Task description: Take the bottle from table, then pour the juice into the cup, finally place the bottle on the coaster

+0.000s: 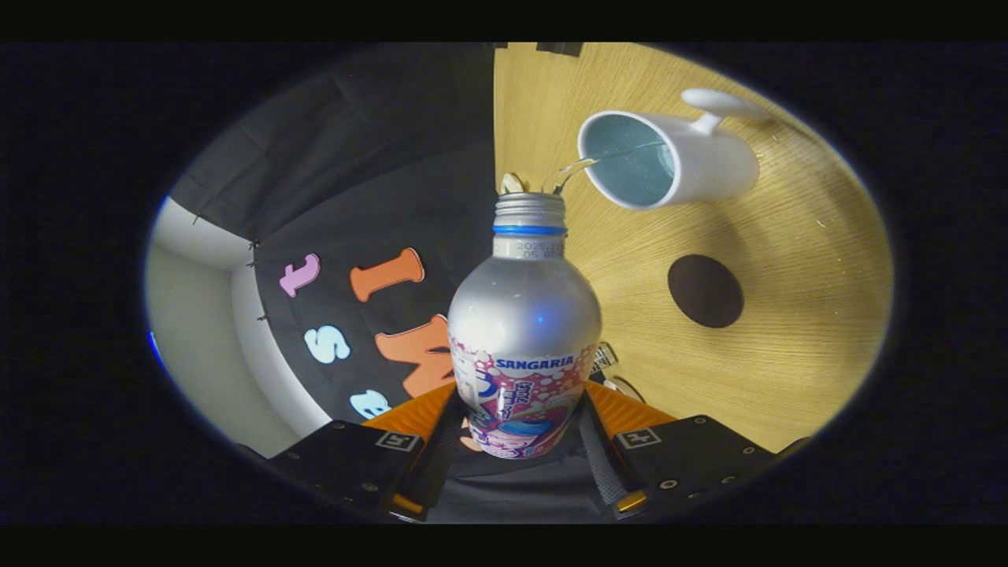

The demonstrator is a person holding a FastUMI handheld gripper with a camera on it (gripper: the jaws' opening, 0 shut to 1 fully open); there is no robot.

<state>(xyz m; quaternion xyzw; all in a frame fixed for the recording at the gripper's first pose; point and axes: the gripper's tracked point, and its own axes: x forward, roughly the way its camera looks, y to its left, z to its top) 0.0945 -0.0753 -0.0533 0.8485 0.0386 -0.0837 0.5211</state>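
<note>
silver bottle (524, 315) clamped in the gripper (523, 421), tipped toward the cup (665, 157)

both fingers press on the labelled lower part of the bottle, one on each side, and its open threaded neck points away from them. a thin clear stream leaves the mouth and arcs to the right into the white cup, which stands on the wooden table (787, 331) beyond and to the right of the bottle's neck, handle on its far right side, with liquid showing inside. a dark round coaster (705, 290) lies on the table nearer than the cup, right of the bottle's shoulder, apart from both. to the left hangs the black cloth wall.
</note>
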